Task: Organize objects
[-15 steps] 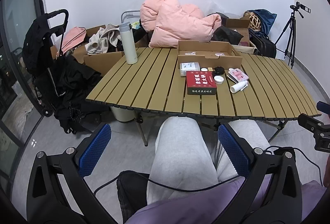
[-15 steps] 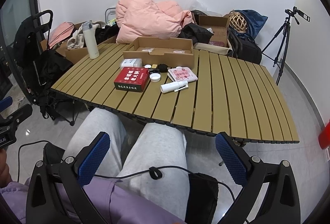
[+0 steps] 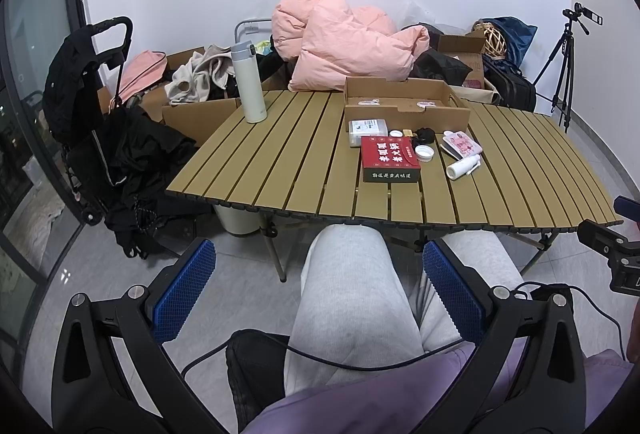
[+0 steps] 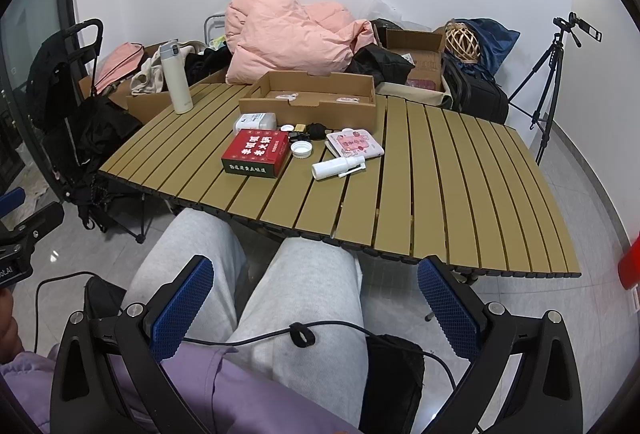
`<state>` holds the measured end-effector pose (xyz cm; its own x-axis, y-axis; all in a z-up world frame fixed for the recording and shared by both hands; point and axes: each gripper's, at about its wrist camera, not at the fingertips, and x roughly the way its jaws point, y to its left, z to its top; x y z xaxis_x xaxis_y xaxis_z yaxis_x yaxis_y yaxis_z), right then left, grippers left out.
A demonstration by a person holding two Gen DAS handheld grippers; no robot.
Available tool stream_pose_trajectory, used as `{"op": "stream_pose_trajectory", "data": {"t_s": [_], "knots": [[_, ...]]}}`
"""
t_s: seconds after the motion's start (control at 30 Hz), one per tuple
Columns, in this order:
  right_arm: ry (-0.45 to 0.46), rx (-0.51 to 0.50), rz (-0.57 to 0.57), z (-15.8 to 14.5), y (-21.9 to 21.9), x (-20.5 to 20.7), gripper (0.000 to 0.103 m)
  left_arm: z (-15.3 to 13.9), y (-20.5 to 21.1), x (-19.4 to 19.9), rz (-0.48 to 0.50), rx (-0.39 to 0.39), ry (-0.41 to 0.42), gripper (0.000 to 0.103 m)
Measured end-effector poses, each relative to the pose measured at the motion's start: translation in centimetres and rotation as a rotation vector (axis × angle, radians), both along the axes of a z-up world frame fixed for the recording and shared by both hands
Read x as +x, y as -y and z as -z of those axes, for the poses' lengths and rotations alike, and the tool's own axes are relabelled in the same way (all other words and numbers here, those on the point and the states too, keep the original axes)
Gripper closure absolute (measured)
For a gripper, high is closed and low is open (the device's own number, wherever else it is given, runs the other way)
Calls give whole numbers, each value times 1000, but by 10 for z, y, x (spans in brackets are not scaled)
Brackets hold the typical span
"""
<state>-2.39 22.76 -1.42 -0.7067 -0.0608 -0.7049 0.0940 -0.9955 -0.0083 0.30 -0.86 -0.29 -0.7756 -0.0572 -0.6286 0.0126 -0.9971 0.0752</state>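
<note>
Nothing has changed in the last half second: my left gripper (image 3: 319,284) and right gripper (image 4: 315,290) stay spread and empty above my lap, so organizing hasn't begun. The red box (image 4: 256,153), spray bottle (image 4: 338,167) and small items wait beside the cardboard tray (image 4: 308,106) on the slatted table (image 4: 460,174).

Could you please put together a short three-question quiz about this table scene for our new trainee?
1. True or false: the white thermos lies on its side.
2. Which thing sits nearest the red box? A) white cap B) tripod C) pink duvet
3. Fill in: both the left gripper and right gripper are ____ and hold nothing.

Key: 1 false, it stands upright; 2 A; 3 open.
</note>
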Motion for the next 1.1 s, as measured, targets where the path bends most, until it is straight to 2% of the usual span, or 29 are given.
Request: {"op": "stream_pose_trajectory", "data": {"t_s": [0.57,0.83,0.93,1.03,1.1], "knots": [[11,0,-3,4,1,-1,0,6,-2,1,5,3,5,0],[-1,8,1,10,0,-7,0,15,-4,-8,12,8,46,0],[-43,-21,-14,10,-3,-7,0,19,-2,-14,21,16,72,0],[-138,-91,-47,9,-10,-9,0,21,0,-24,59,40,82,0],[-173,-153,-131,14,-12,-20,0,22,3,-38,75,68,69,0]]}}
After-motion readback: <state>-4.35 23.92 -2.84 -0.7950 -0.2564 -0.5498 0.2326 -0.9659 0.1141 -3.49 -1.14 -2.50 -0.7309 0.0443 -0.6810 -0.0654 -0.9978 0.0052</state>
